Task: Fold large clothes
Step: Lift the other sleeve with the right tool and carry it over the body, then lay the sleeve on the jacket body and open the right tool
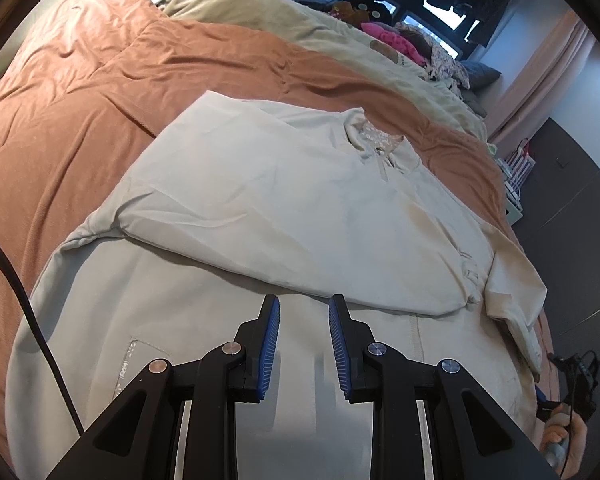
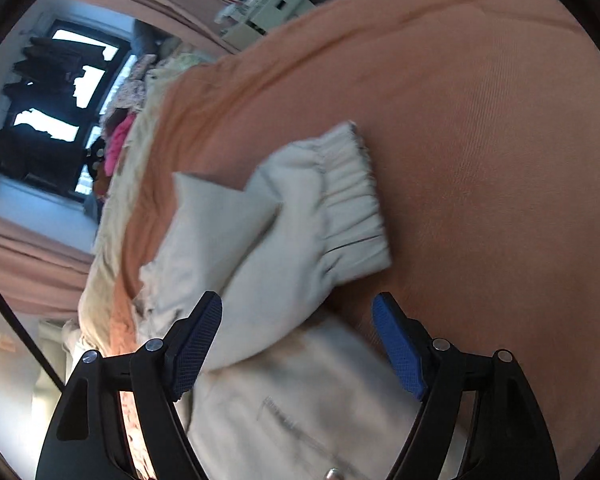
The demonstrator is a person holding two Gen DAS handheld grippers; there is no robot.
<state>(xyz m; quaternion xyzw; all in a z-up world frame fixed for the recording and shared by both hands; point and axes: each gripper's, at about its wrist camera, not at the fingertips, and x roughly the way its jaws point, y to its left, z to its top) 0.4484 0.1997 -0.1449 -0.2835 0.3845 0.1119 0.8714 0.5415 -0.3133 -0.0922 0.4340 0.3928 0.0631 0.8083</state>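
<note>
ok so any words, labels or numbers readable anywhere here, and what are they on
None can be read.
Pale print beside the pocket seam of the cream jacket: too small and skewed to read.
Patterned patch inside the collar: no legible letters.
Striped bag by the bed: stripes only, no words visible.

The left gripper (image 1: pixel 304 340) has matte black linkage arms with triangular cut-outs, round silver screw heads at each pivot, and two narrow fingers faced with ribbed blue pads (image 1: pixel 271 350). Bright metal rails show between the arms. A black cable (image 1: pixel 32 320) curves along its left edge. The right gripper (image 2: pixel 298 344) is built the same: black arms, silver pivot screws, and blue pads (image 2: pixel 400 356) with a fine grid texture.
</note>
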